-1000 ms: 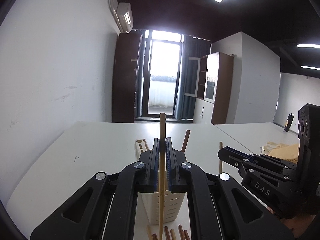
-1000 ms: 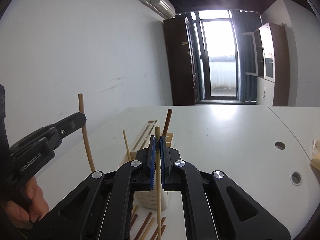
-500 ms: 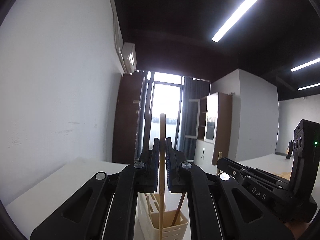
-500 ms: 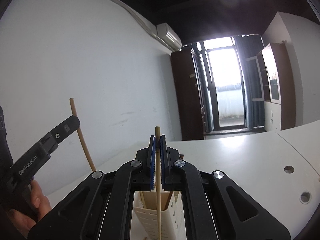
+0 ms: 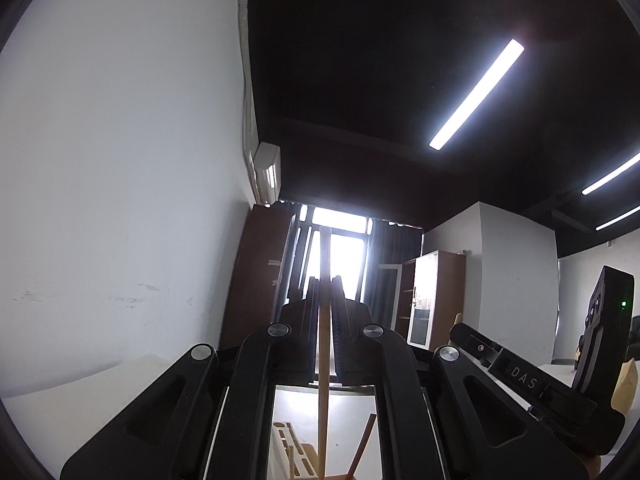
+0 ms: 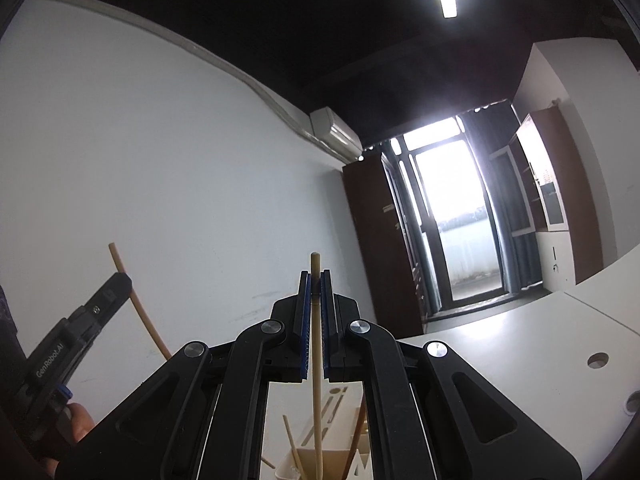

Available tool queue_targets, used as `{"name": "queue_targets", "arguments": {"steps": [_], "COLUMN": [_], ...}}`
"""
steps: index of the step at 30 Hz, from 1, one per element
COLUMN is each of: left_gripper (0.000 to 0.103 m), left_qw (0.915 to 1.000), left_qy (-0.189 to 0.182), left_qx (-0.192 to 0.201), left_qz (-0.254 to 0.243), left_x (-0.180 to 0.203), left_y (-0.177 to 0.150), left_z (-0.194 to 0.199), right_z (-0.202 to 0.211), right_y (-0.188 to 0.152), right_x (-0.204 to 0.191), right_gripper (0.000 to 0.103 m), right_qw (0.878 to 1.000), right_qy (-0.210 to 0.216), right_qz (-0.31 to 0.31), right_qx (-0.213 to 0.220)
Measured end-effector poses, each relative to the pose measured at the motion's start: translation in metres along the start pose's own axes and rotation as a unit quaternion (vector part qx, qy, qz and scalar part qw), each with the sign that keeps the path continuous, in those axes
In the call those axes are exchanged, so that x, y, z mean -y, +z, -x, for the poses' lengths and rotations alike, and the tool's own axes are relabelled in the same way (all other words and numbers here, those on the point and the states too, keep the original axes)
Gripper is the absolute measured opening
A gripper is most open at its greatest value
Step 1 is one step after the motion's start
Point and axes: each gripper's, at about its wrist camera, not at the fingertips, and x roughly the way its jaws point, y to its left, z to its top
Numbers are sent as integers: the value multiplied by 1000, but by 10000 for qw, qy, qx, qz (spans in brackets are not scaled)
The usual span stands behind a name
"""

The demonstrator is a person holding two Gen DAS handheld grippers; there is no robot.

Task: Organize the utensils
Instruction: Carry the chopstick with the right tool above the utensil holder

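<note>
We're clamping one pale wooden chopstick (image 5: 325,320) upright in the left gripper (image 5: 325,292), another chopstick (image 6: 316,344) in the right gripper (image 6: 315,284); both sets of fingers closed on them. Lower ends are hanging over the cream slotted holder (image 6: 320,460) on the white bench (image 6: 500,344).

A white table (image 6: 500,344) with round holes near its right edge carries a cream slotted utensil holder (image 6: 320,460); light and dark sticks stand inside it.
</note>
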Motion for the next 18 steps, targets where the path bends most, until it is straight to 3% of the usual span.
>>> {"name": "queue_targets", "arguments": {"steps": [8, 13, 18], "left_gripper": [6, 6, 6], "left_qw": [9997, 9936, 9845], "left_qy": [7, -33, -80], "left_qx": [-222, -1090, -1746], "left_qz": [-39, -280, -134], "left_x": [0, -2, -17], "left_y": [-14, -42, -64], "left_z": [-14, -44, -61], "right_z": [-18, -37, -45], "right_y": [-12, -33, -50], "right_x": [3, 3, 4], "right_gripper": [5, 5, 5], "right_qw": [10000, 9992, 9959], "right_qy": [56, -31, -110], "right_qz": [8, 141, 243], "right_qx": [67, -374, -865]}}
